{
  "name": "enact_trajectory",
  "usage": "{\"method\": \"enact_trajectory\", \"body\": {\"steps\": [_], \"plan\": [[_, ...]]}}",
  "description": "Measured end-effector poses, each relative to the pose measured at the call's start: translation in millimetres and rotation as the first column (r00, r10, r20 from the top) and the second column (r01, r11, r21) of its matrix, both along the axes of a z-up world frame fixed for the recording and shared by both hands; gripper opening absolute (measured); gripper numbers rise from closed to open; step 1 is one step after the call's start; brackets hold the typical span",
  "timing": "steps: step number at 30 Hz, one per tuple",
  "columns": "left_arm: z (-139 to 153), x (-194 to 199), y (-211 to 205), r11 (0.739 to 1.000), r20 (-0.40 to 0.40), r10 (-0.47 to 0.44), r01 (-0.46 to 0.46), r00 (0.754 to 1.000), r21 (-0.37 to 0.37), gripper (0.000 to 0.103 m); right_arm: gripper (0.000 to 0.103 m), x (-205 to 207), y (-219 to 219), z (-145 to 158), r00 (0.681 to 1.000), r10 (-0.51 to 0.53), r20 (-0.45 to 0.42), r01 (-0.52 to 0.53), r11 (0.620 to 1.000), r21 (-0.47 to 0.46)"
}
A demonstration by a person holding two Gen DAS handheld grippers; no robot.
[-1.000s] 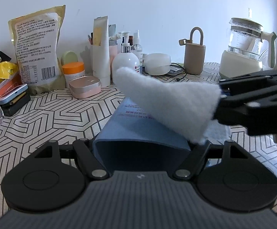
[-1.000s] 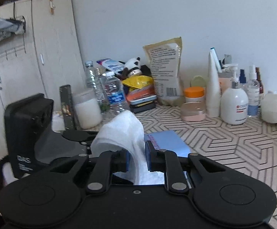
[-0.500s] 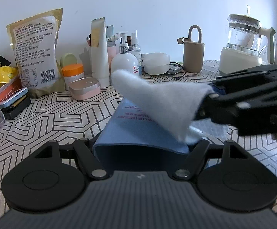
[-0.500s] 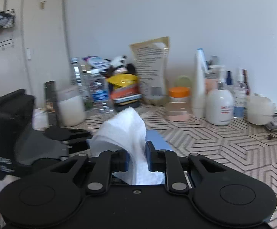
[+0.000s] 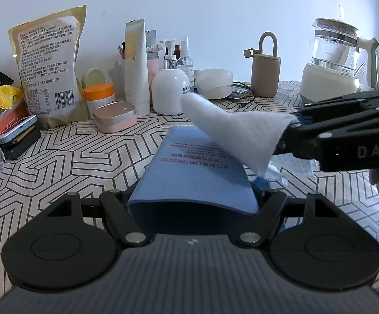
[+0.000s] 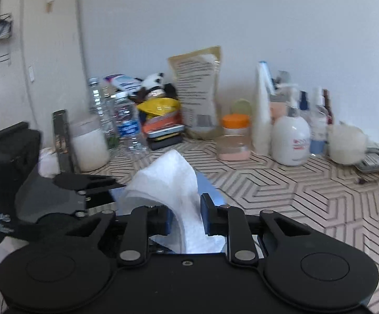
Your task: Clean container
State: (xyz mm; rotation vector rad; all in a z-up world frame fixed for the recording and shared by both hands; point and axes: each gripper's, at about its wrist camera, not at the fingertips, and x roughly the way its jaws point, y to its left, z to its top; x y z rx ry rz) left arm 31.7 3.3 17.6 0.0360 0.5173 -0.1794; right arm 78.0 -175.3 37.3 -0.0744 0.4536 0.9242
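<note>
Home: toiletry btls (image 5: 170, 89), kettle (image 5: 338, 60) on patterned table (image 5: 66, 154).

Brightness: we see both views evenly lit by soft daylight, the pale wall (image 5: 215, 5) bluish.
Shadows: we find faint, soft ones behind the white pump bottle (image 5: 170, 89) and the tan printed food pouch (image 5: 49, 62).
Blur: we see the left view sharp; the right view smeared, the clear plastic water bottles (image 6: 122, 123) streaked.
Distortion: we note fisheye bending at the edges and dark corners.
Glare: mild on the glass kettle (image 5: 336, 44).

Black claw (image 5: 291, 128) with silver screws, white "DAS" lettering.
</note>
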Motion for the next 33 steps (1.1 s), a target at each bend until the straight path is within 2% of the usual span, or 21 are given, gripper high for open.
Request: {"method": "enact_trajectory", "body": {"steps": [3,7,10,14,26,28,30,33], "plan": [[-0.5,2.0,0.8,1.0,-0.011,0.008,-0.008,1.0,-0.001,0.074,0.026,0.2,1.2,-0.2,1.0,-0.003,0.005,0.003,1.0,-0.006],[-1.6,5.6,6.4,0.999,-0.03,0.016,-0.017,0.999,-0.028,0.074,0.026,-1.3,0.4,-0.8,0.996,0.079,-0.041,-0.077,0.996,0.037],[-2.0,6.1,7.8,0.999,-0.033,0.016,-0.018,0.999,-0.036,0.074,0.033,-3.7,0.9,-0.5,0.984,0.159,-0.074,-0.155,0.986,0.065],[-1.8,5.1,5.8,0.999,-0.032,0.017,-0.018,0.999,-0.03,0.074,0.033,-2.9,-0.7,-1.1,0.981,0.176,-0.086,-0.171,0.983,0.071],[-2.5,4.3,4.5,1.0,-0.02,0.024,-0.024,1.0,-0.014,0.074,0.036,10.1,-8.4,-3.4,0.992,0.082,-0.093,-0.077,0.996,0.056],[-2.4,4.3,4.5,1.0,-0.019,0.025,-0.025,1.0,-0.012,0.074,0.036,9.2,-7.4,-3.1,0.998,0.018,-0.058,-0.018,1.0,0.011],[-2.4,4.6,5.2,1.0,-0.02,0.024,-0.025,0.999,-0.015,0.074,0.036,6.8,-1.9,-5.4,0.999,-0.052,-0.011,0.051,0.996,-0.074],[-2.3,5.1,5.8,1.0,-0.022,0.025,-0.025,0.999,-0.016,0.074,0.031,6.3,4.0,-8.8,0.999,-0.053,-0.01,0.052,0.993,-0.103]]}}
